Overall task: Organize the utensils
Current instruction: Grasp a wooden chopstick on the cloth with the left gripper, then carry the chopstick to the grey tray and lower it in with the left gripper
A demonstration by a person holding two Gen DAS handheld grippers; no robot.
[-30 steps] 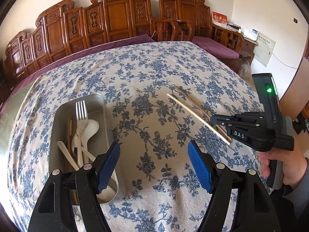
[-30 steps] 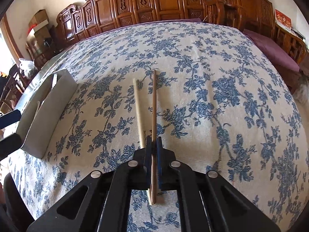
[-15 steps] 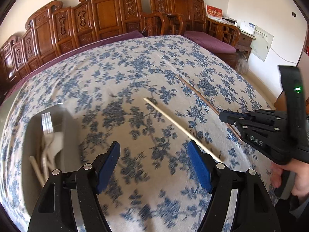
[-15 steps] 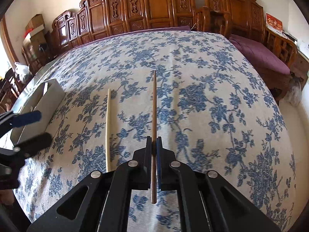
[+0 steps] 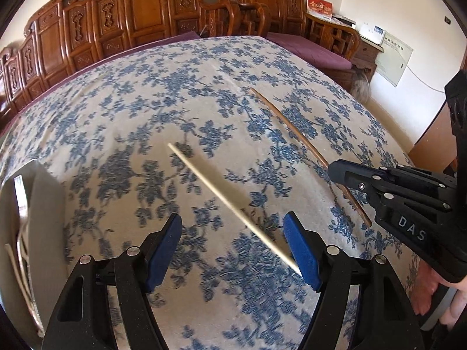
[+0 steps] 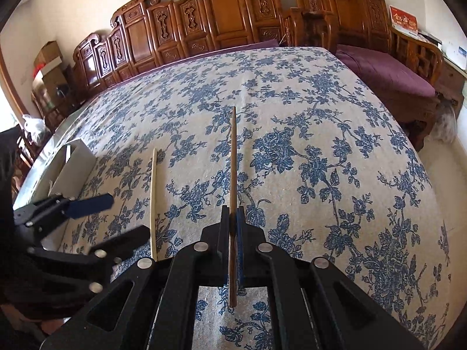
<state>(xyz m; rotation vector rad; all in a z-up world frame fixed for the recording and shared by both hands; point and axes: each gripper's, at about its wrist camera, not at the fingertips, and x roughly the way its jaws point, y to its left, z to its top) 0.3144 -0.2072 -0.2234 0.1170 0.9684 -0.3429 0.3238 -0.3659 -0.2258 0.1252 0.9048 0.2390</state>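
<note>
A pale chopstick (image 5: 227, 201) lies on the blue-flowered tablecloth (image 5: 181, 93); it also shows in the right wrist view (image 6: 153, 201). My left gripper (image 5: 233, 250) is open, and the stick's near end lies between its blue pads, close to the right pad (image 5: 302, 255). My right gripper (image 6: 233, 221) is shut on a brown chopstick (image 6: 233, 157), held level above the cloth; in the left wrist view this stick (image 5: 292, 129) runs into the right gripper (image 5: 335, 172).
A metal tray (image 5: 41, 204) with a fork (image 5: 22, 201) and other utensils sits at the left edge; it also shows in the right wrist view (image 6: 78, 160). Carved wooden chairs (image 6: 221, 17) line the far side. The table's right edge drops to the floor.
My left gripper has swung right from above the tray to the pale chopstick. My right gripper has lifted the brown chopstick away from the pale one, which stays on the cloth.
</note>
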